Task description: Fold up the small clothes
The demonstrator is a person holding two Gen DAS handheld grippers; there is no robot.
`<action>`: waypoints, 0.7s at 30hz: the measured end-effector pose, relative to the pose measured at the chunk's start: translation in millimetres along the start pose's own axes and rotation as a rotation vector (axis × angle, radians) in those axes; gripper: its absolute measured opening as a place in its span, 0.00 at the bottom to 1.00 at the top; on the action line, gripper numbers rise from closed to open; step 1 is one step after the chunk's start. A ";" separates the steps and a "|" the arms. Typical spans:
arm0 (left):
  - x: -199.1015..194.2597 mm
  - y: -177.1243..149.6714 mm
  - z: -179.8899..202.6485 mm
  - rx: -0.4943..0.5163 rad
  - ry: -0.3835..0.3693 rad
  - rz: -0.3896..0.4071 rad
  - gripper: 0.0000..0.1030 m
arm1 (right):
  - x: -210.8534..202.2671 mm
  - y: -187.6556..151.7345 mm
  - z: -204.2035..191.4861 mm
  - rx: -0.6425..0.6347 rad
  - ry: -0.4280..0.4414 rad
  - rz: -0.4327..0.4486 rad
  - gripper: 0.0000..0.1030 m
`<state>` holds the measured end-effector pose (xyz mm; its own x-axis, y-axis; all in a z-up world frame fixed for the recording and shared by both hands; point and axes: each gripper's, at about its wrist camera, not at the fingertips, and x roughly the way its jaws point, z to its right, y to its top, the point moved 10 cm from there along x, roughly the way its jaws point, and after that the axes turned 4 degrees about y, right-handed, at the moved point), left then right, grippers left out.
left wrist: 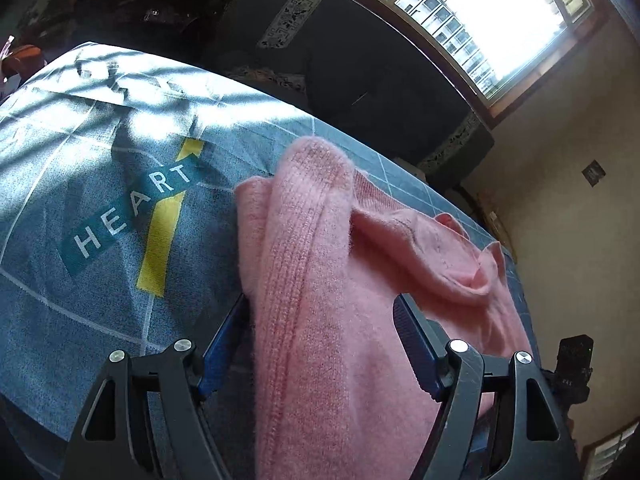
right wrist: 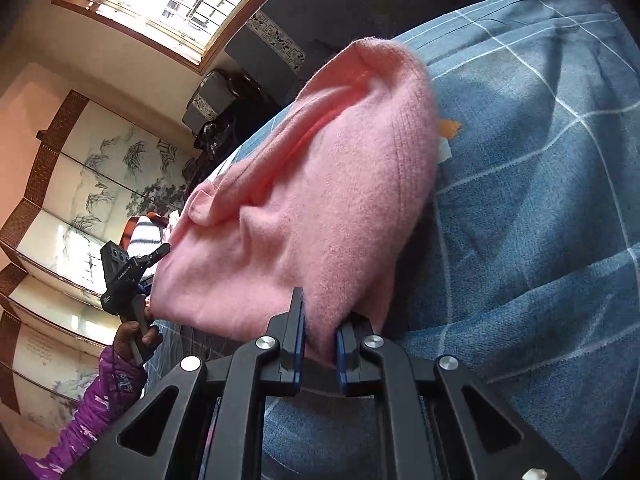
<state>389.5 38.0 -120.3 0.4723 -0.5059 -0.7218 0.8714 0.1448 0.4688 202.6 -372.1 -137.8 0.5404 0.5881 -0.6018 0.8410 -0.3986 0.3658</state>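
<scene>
A pink knitted sweater (left wrist: pixel 320 280) lies partly folded on a blue checked cloth (left wrist: pixel 80 184) printed with "HEART". My left gripper (left wrist: pixel 320 316) is open, its fingers wide apart on either side of the sweater's ribbed edge. In the right wrist view the same sweater (right wrist: pixel 312 200) is lifted off the blue cloth (right wrist: pixel 540 220). My right gripper (right wrist: pixel 320 328) is shut on the sweater's near edge. The left gripper also shows in the right wrist view (right wrist: pixel 154 254), held by a hand at the sweater's far side.
A dark sofa (left wrist: pixel 380 80) stands behind the cloth-covered surface, under a bright window (left wrist: pixel 492 12). A painted folding screen (right wrist: pixel 80 200) stands at the left of the right wrist view. A person's purple sleeve (right wrist: pixel 100 400) is at lower left.
</scene>
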 end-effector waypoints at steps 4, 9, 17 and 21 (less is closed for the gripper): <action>-13.6 -23.9 3.8 0.013 -0.002 -0.002 0.71 | -11.6 -14.9 -3.5 0.006 0.012 -0.028 0.11; -19.9 -54.9 -1.5 0.112 0.094 -0.002 0.75 | -23.6 -40.3 -3.9 -0.051 -0.024 -0.064 0.11; -57.4 -35.9 17.8 0.175 0.149 0.090 0.75 | -60.8 6.6 14.2 -0.146 -0.271 0.105 0.19; -33.4 -27.7 51.1 0.176 0.061 -0.006 0.87 | -39.6 35.4 -25.8 -0.236 -0.181 0.052 0.19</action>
<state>342.8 7.5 -83.2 0.4792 -0.4533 -0.7516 0.8399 -0.0118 0.5426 211.6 -391.4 -82.8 0.5878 0.4273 -0.6870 0.8061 -0.2378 0.5419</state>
